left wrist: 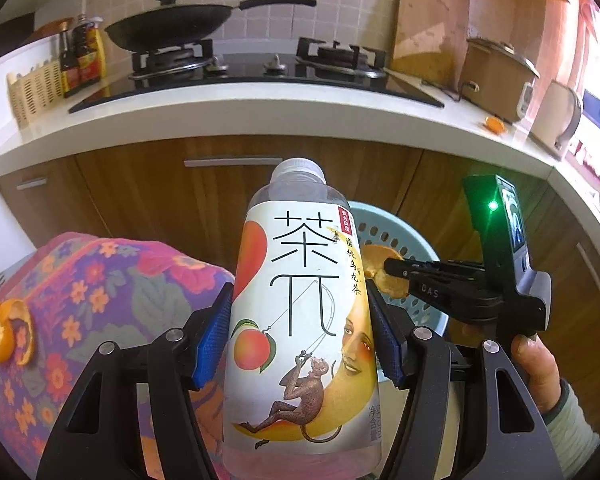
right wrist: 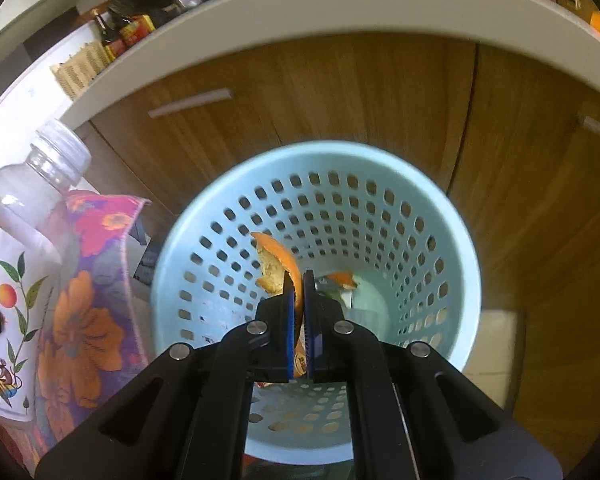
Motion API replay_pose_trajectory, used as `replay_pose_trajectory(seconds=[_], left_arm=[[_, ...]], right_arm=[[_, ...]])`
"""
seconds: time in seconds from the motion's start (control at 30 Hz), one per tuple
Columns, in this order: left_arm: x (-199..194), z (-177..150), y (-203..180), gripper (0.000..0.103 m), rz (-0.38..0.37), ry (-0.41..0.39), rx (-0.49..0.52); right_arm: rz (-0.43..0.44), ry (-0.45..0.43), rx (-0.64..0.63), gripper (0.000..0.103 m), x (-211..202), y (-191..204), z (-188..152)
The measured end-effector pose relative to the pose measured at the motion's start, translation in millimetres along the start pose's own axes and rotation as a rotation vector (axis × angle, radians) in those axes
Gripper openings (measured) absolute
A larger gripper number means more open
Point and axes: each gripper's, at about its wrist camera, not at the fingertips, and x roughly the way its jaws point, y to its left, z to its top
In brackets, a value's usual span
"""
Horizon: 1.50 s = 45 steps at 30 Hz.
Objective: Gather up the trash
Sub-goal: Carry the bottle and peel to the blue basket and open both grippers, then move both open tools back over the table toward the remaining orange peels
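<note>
My left gripper (left wrist: 300, 300) is shut on an empty tea bottle (left wrist: 300, 320) with a peach and monkey label, held upright; the bottle also shows in the right wrist view (right wrist: 16, 240). My right gripper (right wrist: 299, 280) is shut on an orange peel (right wrist: 276, 260) and holds it over the mouth of a light blue perforated bin (right wrist: 440, 216). In the left wrist view the right gripper (left wrist: 392, 270) and its peel (left wrist: 380, 268) hang above the bin (left wrist: 396, 232). Another peel (left wrist: 8, 336) lies on the floral cloth. Some trash, including a peel (right wrist: 342, 279), lies in the bin.
A floral cloth (left wrist: 100, 288) covers a surface at the left. Wooden cabinets (left wrist: 140, 192) stand behind the bin under a white counter (left wrist: 220, 108) with a stove, a wok (left wrist: 172, 24), sauce bottles (left wrist: 82, 56), a rice cooker (left wrist: 496, 80) and an orange scrap (left wrist: 494, 124).
</note>
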Motion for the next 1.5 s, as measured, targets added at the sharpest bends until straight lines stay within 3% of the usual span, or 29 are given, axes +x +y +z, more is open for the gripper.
replay_pose_trajectory(seconds=[0.23, 0.43, 0.77, 1.17, 1.5], left_arm=[[32.5, 4.0, -2.8, 0.061, -0.022, 0.058, -0.019], [50.8, 2.2, -6.2, 0.061, -0.042, 0.082, -0.037], [58.7, 14.7, -11.5, 0.062, -0.100, 0.011, -0.103], [-0.1, 2.5, 26.0, 0.066, -0.093, -0.070, -0.114], [-76.9, -21.5, 83.3, 0.070, -0.003, -0.172, -0.169]], right_arm=[[-0.003, 0.084, 0.038, 0.003, 24.1, -8.2, -4.8], [0.010, 0.077, 0.040, 0.017, 18.5, -13.6, -9.0], [0.010, 0.020, 0.085, 0.019, -12.9, -33.6, -9.5], [0.039, -0.034, 0.028, 0.019, -42.0, -6.7, -4.4], [0.118, -0.080, -0.150, 0.019, -57.7, 88.7, 4.4]])
